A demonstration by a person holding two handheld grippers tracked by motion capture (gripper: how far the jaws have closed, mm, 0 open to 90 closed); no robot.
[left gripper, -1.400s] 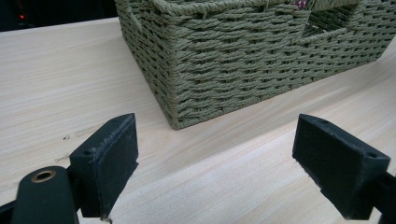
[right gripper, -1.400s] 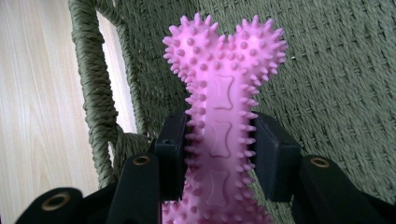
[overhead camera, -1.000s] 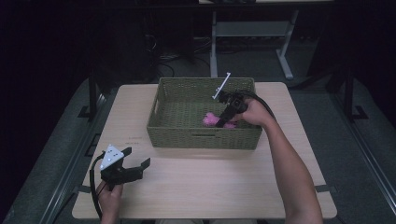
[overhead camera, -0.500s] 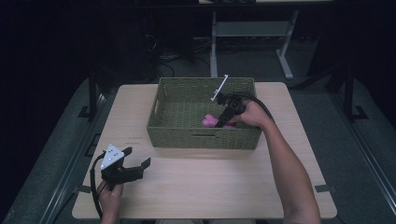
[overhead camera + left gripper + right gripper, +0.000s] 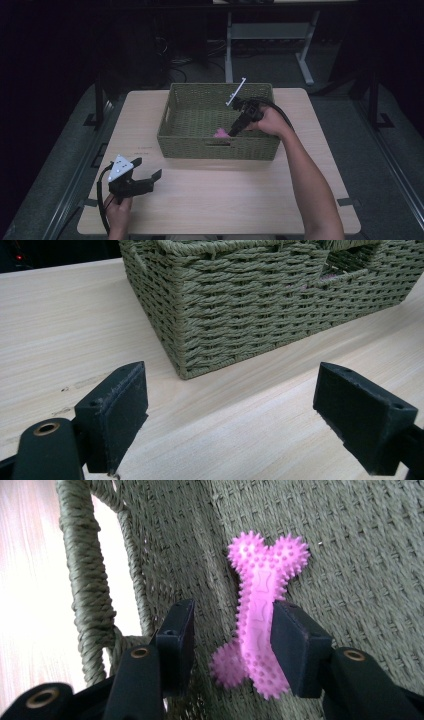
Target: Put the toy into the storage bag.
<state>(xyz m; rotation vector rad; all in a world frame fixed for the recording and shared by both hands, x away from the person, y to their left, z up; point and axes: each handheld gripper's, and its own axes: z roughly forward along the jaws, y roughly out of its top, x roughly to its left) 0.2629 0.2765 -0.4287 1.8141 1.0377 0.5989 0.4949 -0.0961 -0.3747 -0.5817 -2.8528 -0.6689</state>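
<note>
A pink spiky bone-shaped toy [image 5: 262,580] lies on the woven floor of the green wicker basket [image 5: 167,115], close to its front wall by the handle slot; part of the toy [image 5: 220,133] peeks above that wall in the high view. My right gripper [image 5: 232,615] reaches down into the basket [image 5: 350,540] and stands open around the toy: one jaw touches it, the other is a gap away. In the high view the right gripper [image 5: 235,131] is at the basket's front right. My left gripper [image 5: 147,167] is held open over the table's front left, empty, facing the basket's corner [image 5: 250,305].
The basket sits at the back middle of a light wooden table [image 5: 225,200]. A cable trails from each gripper. Bare tabletop [image 5: 240,435] lies between the left gripper [image 5: 230,390] and the basket. A metal stand [image 5: 270,35] and dark floor lie beyond the table.
The right gripper has sunk lower into the basket toward its front wall, with the pink toy going down with it. The left gripper has stayed put.
</note>
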